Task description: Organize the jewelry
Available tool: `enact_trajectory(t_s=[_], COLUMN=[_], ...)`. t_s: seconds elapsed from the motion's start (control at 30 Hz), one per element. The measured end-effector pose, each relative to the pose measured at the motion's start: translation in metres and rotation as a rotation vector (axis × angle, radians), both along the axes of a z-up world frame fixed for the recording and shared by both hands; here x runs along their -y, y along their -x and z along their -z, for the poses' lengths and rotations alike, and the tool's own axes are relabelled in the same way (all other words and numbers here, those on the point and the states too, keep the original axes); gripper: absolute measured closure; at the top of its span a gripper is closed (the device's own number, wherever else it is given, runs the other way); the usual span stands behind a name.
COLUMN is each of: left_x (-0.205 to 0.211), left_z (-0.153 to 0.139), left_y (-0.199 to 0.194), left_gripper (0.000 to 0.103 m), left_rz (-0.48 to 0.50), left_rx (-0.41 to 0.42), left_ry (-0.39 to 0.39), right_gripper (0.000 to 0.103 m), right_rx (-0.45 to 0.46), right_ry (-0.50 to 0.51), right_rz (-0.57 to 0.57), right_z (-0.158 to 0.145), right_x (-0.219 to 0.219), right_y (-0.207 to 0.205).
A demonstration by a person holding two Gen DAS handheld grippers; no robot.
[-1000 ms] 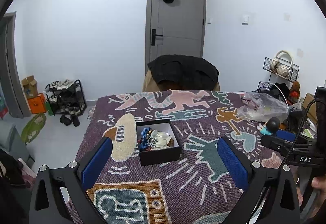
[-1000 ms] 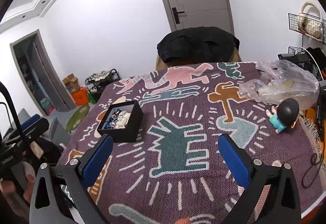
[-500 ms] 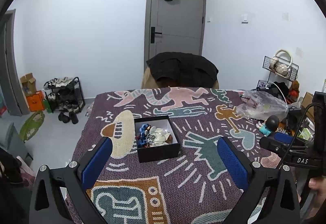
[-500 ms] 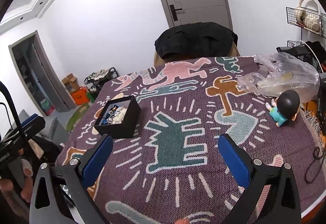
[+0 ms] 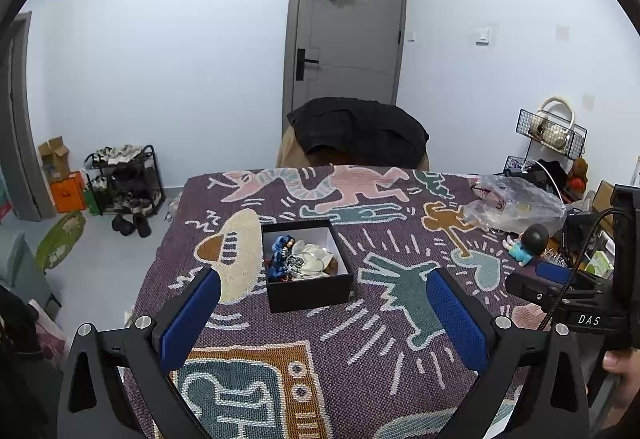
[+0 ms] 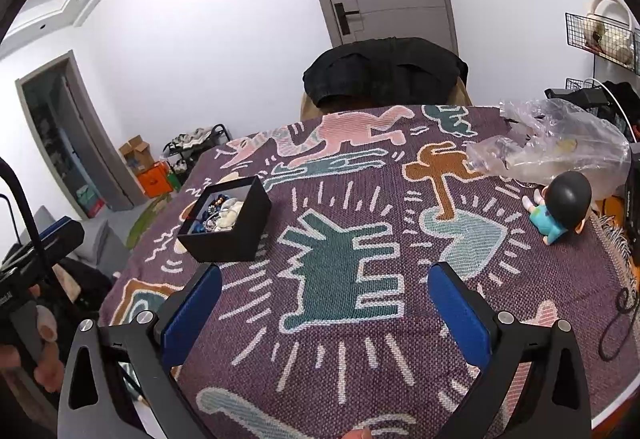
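A black open box point(image 5: 310, 289) stands on the patterned purple cloth point(image 5: 360, 339). It holds a jumble of jewelry point(image 5: 298, 257): blue beads, silver chain and pale pieces. My left gripper point(image 5: 322, 313) is open and empty, above the cloth, with the box just ahead between its fingers. My right gripper point(image 6: 324, 309) is open and empty over the middle of the cloth. The box point(image 6: 236, 235) with its jewelry point(image 6: 220, 217) lies ahead to its left.
A clear plastic bag point(image 6: 560, 143) and a small dark-haired figurine point(image 6: 560, 211) lie at the right of the cloth. A chair with a black jacket point(image 5: 356, 131) stands at the far edge. A cable point(image 6: 620, 315) lies at the right edge.
Both grippers have drawn back and risen slightly; the box sits a little further ahead in both views. Both stay open and empty.
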State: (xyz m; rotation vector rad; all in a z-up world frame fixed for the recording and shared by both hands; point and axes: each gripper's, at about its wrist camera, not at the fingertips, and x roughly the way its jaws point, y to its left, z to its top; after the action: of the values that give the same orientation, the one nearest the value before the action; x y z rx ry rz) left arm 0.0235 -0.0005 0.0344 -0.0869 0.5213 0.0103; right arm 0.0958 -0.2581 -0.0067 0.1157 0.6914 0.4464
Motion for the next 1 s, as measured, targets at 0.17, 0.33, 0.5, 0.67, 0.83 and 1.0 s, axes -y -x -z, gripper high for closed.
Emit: enact_trajectory(t_s=[0.17,0.33,0.5,0.67,0.83,1.0], left_x=[-0.001,-0.003,-0.005,-0.004,-0.002,-0.002], left_z=[0.001,0.002,0.003,0.003,0.004,0.004], left_y=[-0.001,-0.001,-0.001,-0.001,0.000,0.000], left_gripper=[0.000,0.000,0.000,0.000,0.000,0.000], left_rz=[-0.005,-0.010,-0.016,-0.011,-0.006,-0.004], left_rx=[0.000,-0.004,-0.008,-0.010,-0.010,-0.010], left_ry=[0.007,0.026,0.029,0.028,0.022,0.023], right_gripper=[0.000,0.000,0.000,0.000,0.000,0.000], right_rx=[-0.019,-0.018,-0.013,-0.004,-0.007,0.002], right_ry=[-0.009,-0.033,-0.059,-0.055,-0.050,-0.053], right_rz=[-0.005,0.010,0.027,0.030,0.031,0.031], right_z=[0.002,0.000,-0.001,-0.003,-0.002,-0.003], right_x=[0.001,0.007,0.014,0.015,0.014,0.015], right_y=[-0.001,-0.001,-0.002,-0.001,-0.002,-0.001])
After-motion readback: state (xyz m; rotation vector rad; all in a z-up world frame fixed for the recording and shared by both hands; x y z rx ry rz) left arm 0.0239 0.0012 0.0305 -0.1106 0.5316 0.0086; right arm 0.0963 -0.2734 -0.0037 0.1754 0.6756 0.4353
